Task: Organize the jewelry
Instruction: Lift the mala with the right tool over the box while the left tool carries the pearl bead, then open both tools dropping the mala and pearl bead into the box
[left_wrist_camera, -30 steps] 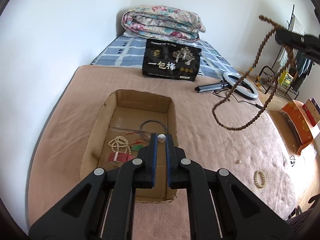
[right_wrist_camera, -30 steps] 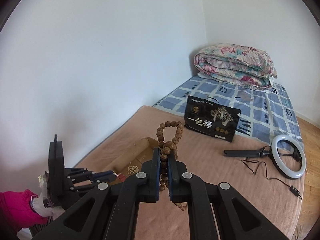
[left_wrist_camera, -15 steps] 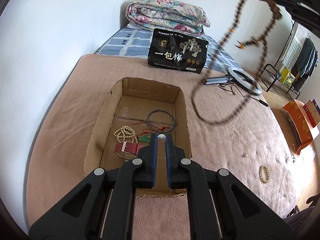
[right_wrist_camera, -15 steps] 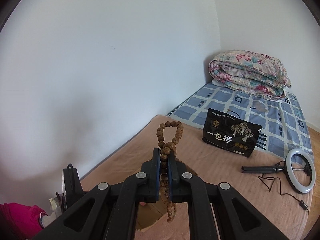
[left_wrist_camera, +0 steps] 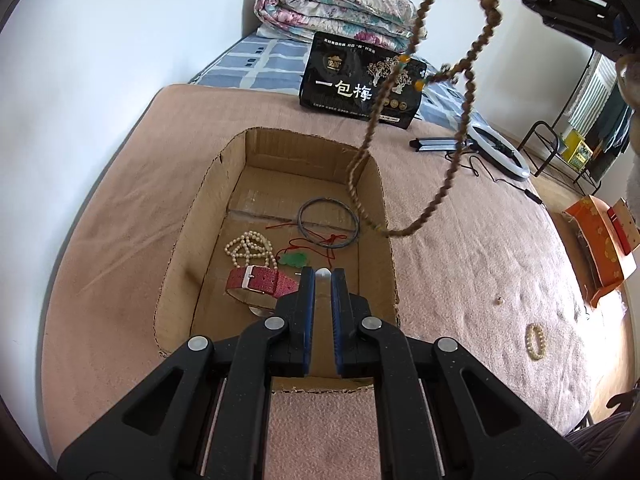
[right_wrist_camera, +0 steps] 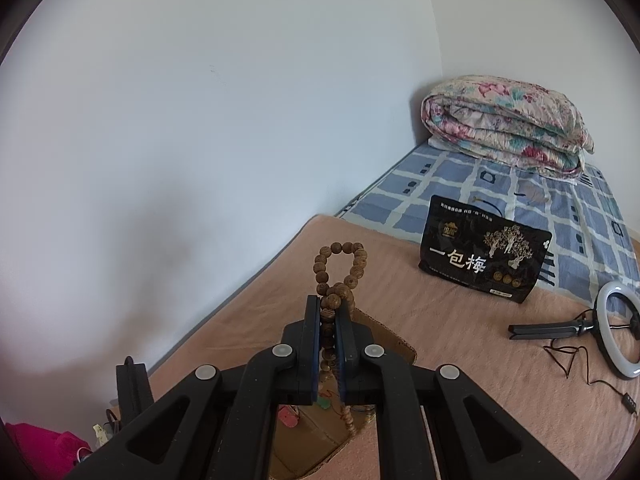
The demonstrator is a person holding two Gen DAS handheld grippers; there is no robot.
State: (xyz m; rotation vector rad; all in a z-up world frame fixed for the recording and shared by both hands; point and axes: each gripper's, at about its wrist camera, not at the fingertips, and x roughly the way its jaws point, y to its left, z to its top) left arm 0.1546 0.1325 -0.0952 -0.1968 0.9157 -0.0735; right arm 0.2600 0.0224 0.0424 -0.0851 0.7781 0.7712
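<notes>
One long strand of wooden beads (left_wrist_camera: 448,184) hangs clamped in the right gripper (right_wrist_camera: 328,312), its low loop dangling at the right wall of the cardboard box (left_wrist_camera: 384,200); the left gripper (left_wrist_camera: 322,280), pinching a small pearl, hovers over the box.

My matt black plastic tongs (right_wrist_camera: 329,312) are pinching grainy wooden beads (right_wrist_camera: 340,264). The box (left_wrist_camera: 372,240) is looking like rough raw cardboard, the blanket (left_wrist_camera: 480,248) fuzzy cloth, the watch strap (left_wrist_camera: 262,280) woven red fabric, the black bag (left_wrist_camera: 360,80) glossy.
</notes>
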